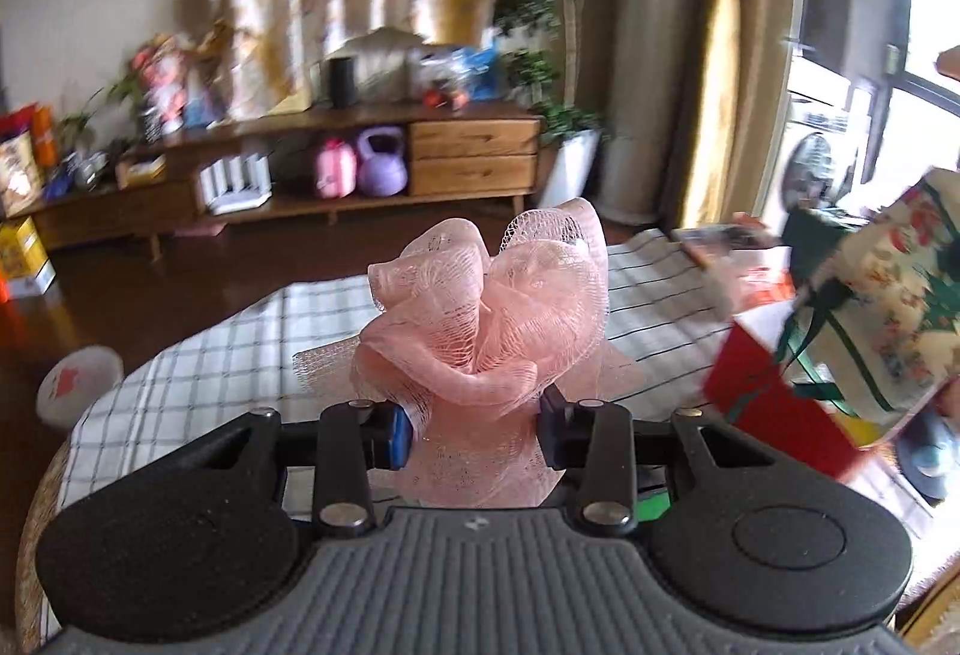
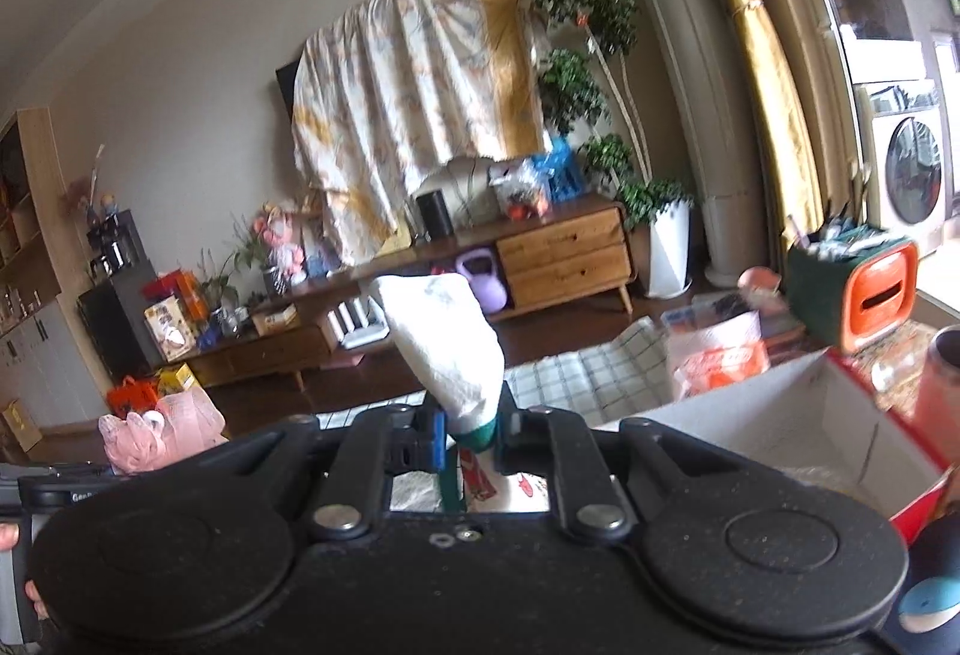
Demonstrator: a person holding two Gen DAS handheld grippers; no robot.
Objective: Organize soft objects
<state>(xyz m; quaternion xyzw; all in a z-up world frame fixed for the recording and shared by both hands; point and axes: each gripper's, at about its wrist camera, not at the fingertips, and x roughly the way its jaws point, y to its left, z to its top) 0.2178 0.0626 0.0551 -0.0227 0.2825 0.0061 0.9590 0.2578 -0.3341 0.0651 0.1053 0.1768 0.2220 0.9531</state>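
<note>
We see two grippers and two soft things. Our left gripper (image 1: 477,430) pinches one pink mesh bath puff (image 1: 492,319) between its jaws. The puff is fluffy and see-through like a net, and it sticks up over the checked cloth (image 1: 228,355). Our right gripper (image 2: 471,436) pinches one white cloth bag (image 2: 447,349) by its green edge. The bag is crumpled and points up toward 12 o'clock. One red box (image 2: 798,415) with white walls sits open at 3 o'clock. In the right view, the pink puff shows at 9 o'clock.
</note>
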